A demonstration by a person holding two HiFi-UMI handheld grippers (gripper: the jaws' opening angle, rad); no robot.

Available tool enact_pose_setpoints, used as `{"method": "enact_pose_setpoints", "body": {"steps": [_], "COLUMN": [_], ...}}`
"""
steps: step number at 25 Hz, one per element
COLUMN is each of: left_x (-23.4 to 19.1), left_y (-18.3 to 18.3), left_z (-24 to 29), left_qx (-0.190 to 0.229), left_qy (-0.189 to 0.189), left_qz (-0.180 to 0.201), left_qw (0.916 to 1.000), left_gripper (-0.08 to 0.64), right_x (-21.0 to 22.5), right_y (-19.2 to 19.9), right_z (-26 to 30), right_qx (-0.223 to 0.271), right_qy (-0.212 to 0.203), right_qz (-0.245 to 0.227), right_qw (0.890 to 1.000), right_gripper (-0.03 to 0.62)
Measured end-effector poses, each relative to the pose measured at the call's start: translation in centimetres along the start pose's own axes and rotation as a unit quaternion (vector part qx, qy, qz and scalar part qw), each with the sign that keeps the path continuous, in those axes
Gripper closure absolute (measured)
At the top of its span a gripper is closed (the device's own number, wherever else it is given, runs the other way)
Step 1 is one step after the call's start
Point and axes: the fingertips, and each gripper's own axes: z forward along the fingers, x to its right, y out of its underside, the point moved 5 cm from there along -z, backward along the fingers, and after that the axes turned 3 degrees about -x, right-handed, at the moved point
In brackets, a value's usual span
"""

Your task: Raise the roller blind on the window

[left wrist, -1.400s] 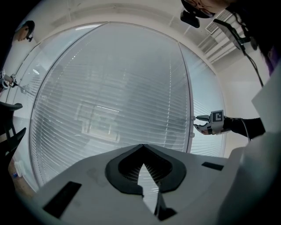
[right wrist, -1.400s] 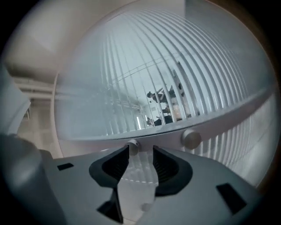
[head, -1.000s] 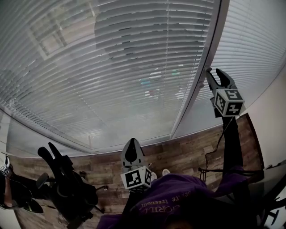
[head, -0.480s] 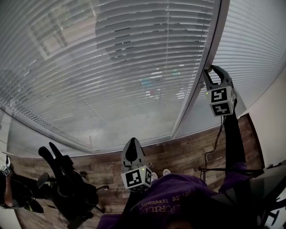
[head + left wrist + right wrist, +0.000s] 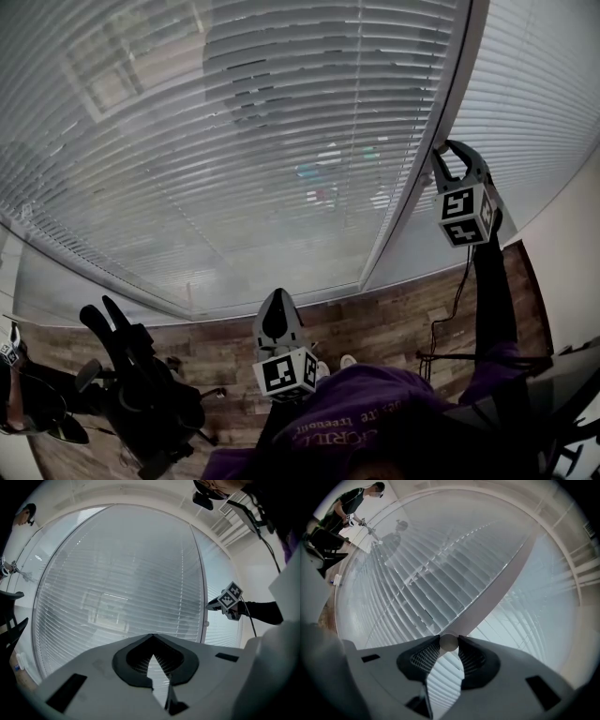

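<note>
**Head view.** Two lowered blinds (image 5: pixel 234 141) are counted, one on each side of the single window post (image 5: pixel 411 187). The right gripper (image 5: pixel 442 148) is held up against the post, presumably because the blind control is mounted there. The left gripper (image 5: pixel 278 295) is held low, well apart from the post, as it is apparently not needed.

**Left gripper view.** The left gripper (image 5: pixel 151 637) is closed tip to tip, with nothing held. One knob (image 5: pixel 206 624) is seen on the post.

**Right gripper view.** The jaws of the right gripper (image 5: pixel 449 639) have just been closing. They are clamped on the knob (image 5: pixel 449 643) at the post.
</note>
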Motion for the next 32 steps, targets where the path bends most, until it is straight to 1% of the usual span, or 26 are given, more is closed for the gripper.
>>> {"method": "enact_pose_setpoints", "body": {"steps": [1,2,3,4,5,6,7,8,9,10,11,13,14,16,18,19,20,21,22,23,24,25,26,28,31,32], "left_x": [0.0,0.0,0.1,0.1,0.0,0.0,-0.1,-0.2,-0.2,-0.2,-0.2,-0.2,-0.2,-0.3,-0.2,-0.2,-0.2,-0.2,-0.1,0.0,0.1,0.2,0.2,0.0,0.1,0.1], "left_y": [0.0,0.0,0.0,0.0,0.1,0.1,0.1,0.1,0.0,-0.1,-0.3,-0.5,-0.4,-0.2,-0.2,-0.2,-0.2,-0.1,-0.2,-0.3,-0.4,-0.5,-0.5,-0.4,-0.9,-1.2], "left_z": [0.0,0.1,0.1,0.0,0.0,0.0,-0.1,-0.1,-0.1,-0.1,0.0,-0.1,-0.1,-0.1,-0.1,0.0,0.0,0.0,0.0,0.0,0.0,0.1,0.1,0.0,0.2,0.3], "left_qx": [-0.001,-0.001,-0.001,-0.001,-0.001,-0.001,-0.001,-0.001,-0.001,0.000,0.001,0.001,0.001,-0.001,-0.002,-0.001,-0.001,-0.001,-0.002,-0.002,-0.002,-0.001,-0.001,0.000,0.001,0.002], "left_qy": [0.001,0.001,0.001,0.001,0.000,0.000,-0.002,-0.003,-0.003,-0.004,-0.004,-0.004,-0.004,-0.004,-0.003,-0.002,-0.001,0.000,0.000,0.001,0.002,0.003,0.004,0.005,0.002,0.002], "left_qz": [0.000,0.000,0.000,-0.001,-0.001,-0.002,-0.003,-0.004,-0.004,-0.004,-0.005,-0.005,-0.006,-0.006,-0.006,-0.006,-0.006,-0.005,-0.005,-0.004,-0.003,-0.003,-0.002,-0.001,0.000,0.000], "left_qw": [1.0000,1.0000,1.0000,1.0000,1.0000,1.0000,1.0000,1.0000,1.0000,1.0000,1.0000,1.0000,1.0000,1.0000,1.0000,1.0000,1.0000,1.0000,1.0000,1.0000,1.0000,1.0000,1.0000,1.0000,1.0000,1.0000], "left_gripper": [0.558,0.558,0.558,0.558,0.558,0.558,0.558,0.558,0.558,0.558,0.558,0.558,0.558,0.558,0.558,0.558,0.558,0.558,0.558,0.558,0.558,0.558,0.558,0.558,0.558,0.558], "right_x": [0.1,0.2,0.4,0.7,1.0,1.2,1.5,1.7,1.8,1.9,2.0,1.9,1.7,1.1,0.7,0.5,0.2,0.0,-0.1,-0.1,-0.1,0.0,0.1,0.0,-0.3,-0.8], "right_y": [0.0,0.0,0.1,0.2,0.5,0.8,1.1,1.4,1.7,1.9,2.0,2.4,2.7,3.5,4.0,4.1,4.2,4.4,4.5,4.6,4.6,4.5,4.4,4.2,3.7,3.4], "right_z": [0.1,0.1,0.0,0.0,-0.1,-0.1,-0.2,-0.2,-0.1,-0.1,0.0,0.1,0.2,0.4,0.7,0.8,0.9,1.0,1.1,1.2,1.3,1.3,1.3,1.1,-0.1,-0.8], "right_qx": [0.001,0.002,0.004,0.007,0.011,0.018,0.026,0.037,0.047,0.057,0.067,0.084,0.090,0.099,0.110,0.115,0.120,0.124,0.128,0.133,0.138,0.144,0.149,0.157,0.151,0.146], "right_qy": [-0.003,-0.011,-0.023,-0.038,-0.056,-0.075,-0.095,-0.114,-0.131,-0.144,-0.154,-0.171,-0.181,-0.201,-0.222,-0.233,-0.244,-0.254,-0.262,-0.269,-0.274,-0.276,-0.276,-0.277,-0.279,-0.276], "right_qz": [0.025,0.070,0.132,0.205,0.284,0.365,0.447,0.522,0.588,0.642,0.687,0.763,0.798,0.859,0.903,0.917,0.927,0.934,0.938,0.939,0.937,0.932,0.923,0.900,0.858,0.841], "right_qw": [1.000,0.997,0.991,0.978,0.957,0.928,0.889,0.844,0.797,0.751,0.707,0.618,0.569,0.460,0.351,0.302,0.257,0.217,0.186,0.169,0.169,0.187,0.220,0.298,0.404,0.442], "right_gripper": [0.468,0.468,0.469,0.469,0.469,0.469,0.469,0.469,0.469,0.469,0.469,0.469,0.469,0.469,0.469,0.469,0.469,0.469,0.468,0.468,0.468,0.468,0.468,0.468,0.468,0.468]}}
